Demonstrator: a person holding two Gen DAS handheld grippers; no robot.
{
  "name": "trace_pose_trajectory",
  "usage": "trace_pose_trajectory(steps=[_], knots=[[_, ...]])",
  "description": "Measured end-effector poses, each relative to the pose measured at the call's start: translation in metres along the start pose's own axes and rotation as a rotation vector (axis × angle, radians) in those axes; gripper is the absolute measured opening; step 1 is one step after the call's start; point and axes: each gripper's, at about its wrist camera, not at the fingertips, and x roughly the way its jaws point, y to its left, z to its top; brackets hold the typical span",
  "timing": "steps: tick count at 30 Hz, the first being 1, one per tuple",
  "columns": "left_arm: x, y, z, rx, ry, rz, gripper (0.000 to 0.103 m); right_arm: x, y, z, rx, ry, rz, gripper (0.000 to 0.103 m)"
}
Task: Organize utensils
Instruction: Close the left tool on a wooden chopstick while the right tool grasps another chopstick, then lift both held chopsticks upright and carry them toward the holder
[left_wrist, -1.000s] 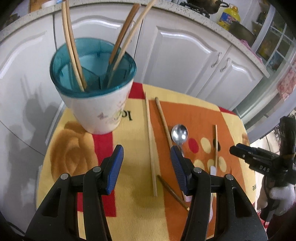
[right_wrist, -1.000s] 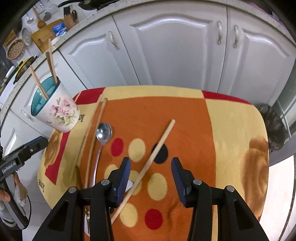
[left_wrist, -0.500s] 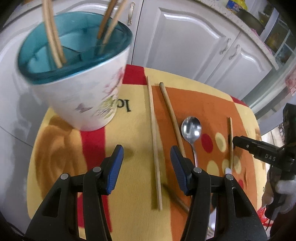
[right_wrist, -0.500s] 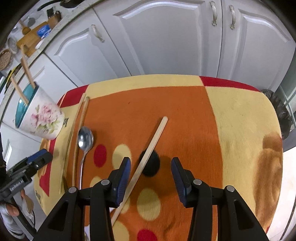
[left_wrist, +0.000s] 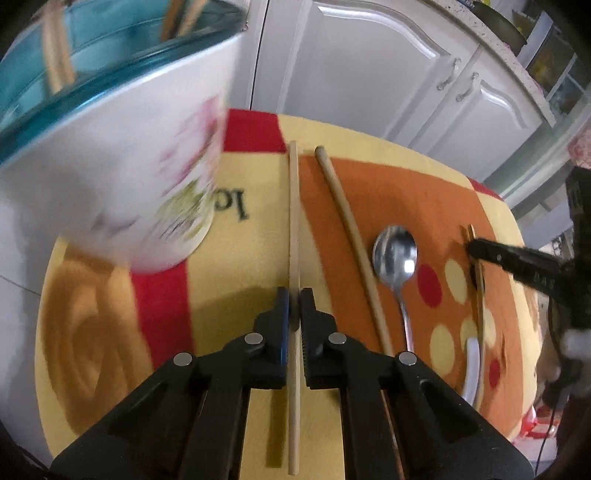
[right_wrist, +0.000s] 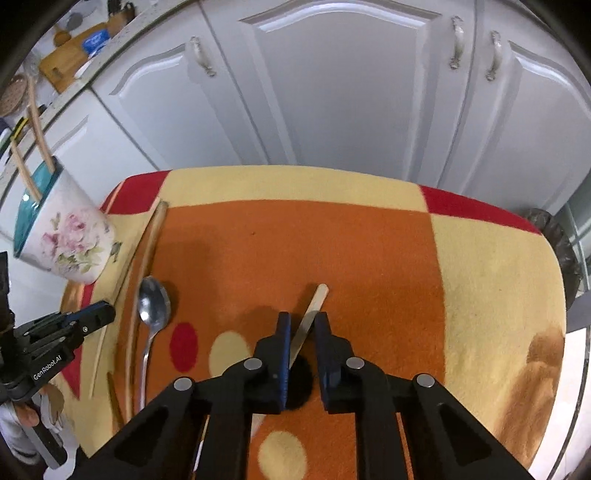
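Note:
A floral utensil cup (left_wrist: 129, 177) with a teal inside holds several chopsticks at the table's left. My left gripper (left_wrist: 294, 295) is shut on a pale chopstick (left_wrist: 293, 206) that lies on the cloth. Beside it lie a darker chopstick (left_wrist: 347, 229) and a metal spoon (left_wrist: 394, 251). In the right wrist view my right gripper (right_wrist: 302, 317) is low over the orange patch. Its jaws are closing on another pale chopstick (right_wrist: 316, 302), which crosses slantwise between both pads. The cup (right_wrist: 70, 240), the spoon (right_wrist: 153, 302) and the left gripper (right_wrist: 105, 310) show at the left.
A yellow, orange and red patterned cloth (right_wrist: 480, 277) covers the small table. White cabinet doors (right_wrist: 332, 92) stand close behind it. A white handle (left_wrist: 471, 369) lies near the front edge, beside the right-hand chopstick. A dark bin (right_wrist: 561, 240) sits past the right edge.
Both grippers have come down toward the cloth. The left jaws went from wide open to shut on the pale chopstick. The right jaws narrowed around the slanted one.

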Motion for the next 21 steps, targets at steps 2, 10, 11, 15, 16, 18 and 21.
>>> trace_pose_trajectory(steps=[2,10,11,15,16,18,21], knots=[[-0.009,0.005,-0.012,0.0,0.014,-0.008,0.004,-0.005,0.004,-0.003,-0.025,-0.001,0.006,0.009],[-0.032,0.006,-0.055,0.06,0.083,-0.012,0.006,-0.013,0.012,-0.022,-0.093,0.055,0.022,0.009],[-0.032,0.004,-0.052,0.067,0.078,0.0,0.013,-0.012,0.012,-0.023,-0.093,0.062,0.01,0.01],[-0.025,-0.009,-0.031,0.079,0.043,0.036,0.03,-0.008,0.011,-0.022,-0.097,0.079,-0.032,0.027],[-0.023,-0.012,-0.026,0.085,0.034,0.046,0.03,-0.007,0.01,-0.022,-0.095,0.079,-0.024,0.027],[-0.016,-0.018,-0.015,0.09,0.02,0.08,0.03,-0.007,0.01,-0.023,-0.089,0.072,-0.009,0.026],[0.002,-0.027,0.001,0.099,0.035,0.107,0.03,-0.005,0.01,-0.021,-0.083,0.053,0.002,0.015]])
